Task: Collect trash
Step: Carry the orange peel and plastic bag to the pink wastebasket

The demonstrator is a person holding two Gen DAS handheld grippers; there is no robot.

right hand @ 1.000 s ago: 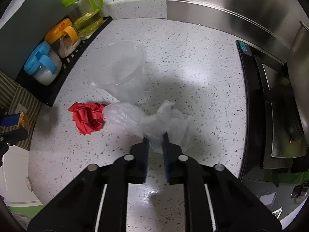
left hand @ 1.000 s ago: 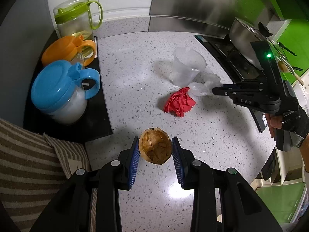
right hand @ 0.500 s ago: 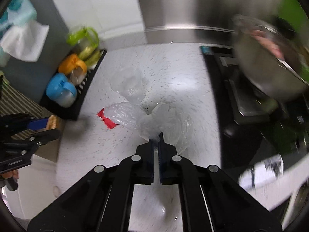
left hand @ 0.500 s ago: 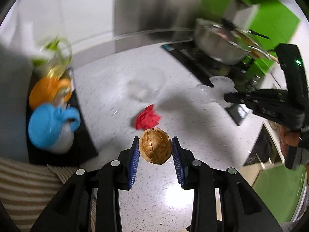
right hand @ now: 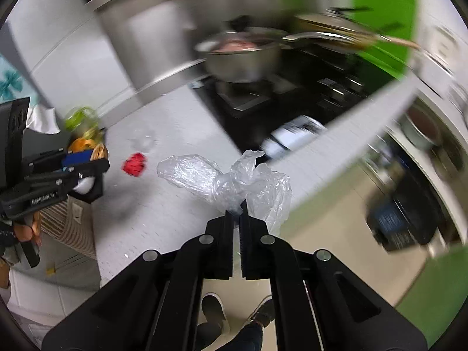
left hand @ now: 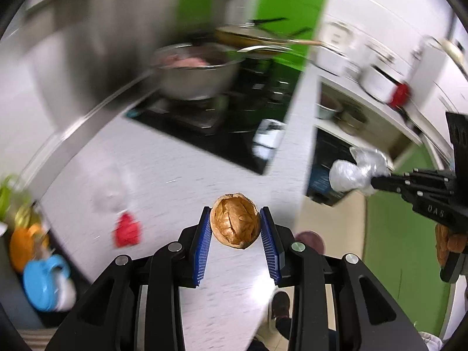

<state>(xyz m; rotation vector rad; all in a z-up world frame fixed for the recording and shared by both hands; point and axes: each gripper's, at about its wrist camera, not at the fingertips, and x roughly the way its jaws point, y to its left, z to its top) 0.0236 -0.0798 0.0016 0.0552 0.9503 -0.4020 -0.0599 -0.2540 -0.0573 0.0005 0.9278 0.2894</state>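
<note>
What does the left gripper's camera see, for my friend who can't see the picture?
The left gripper holds a brown crumpled ball between its blue pads, above a white counter. At the right, the right gripper carries a clear plastic bag out past the counter's edge. A red scrap lies on the counter, and a blurry metal pot sits on the stove behind.

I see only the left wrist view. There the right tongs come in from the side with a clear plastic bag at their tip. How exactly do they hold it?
Observer: The right tongs are shut on a thin twisted neck of the plastic bag, right at their tips.
Operator: Where is the rest of the bag?
Observer: It puffs out ahead of the tips, one lobe to the left and one to the right.
Operator: Is something inside it?
Observer: It looks empty. The white counter shows through the film.
</note>
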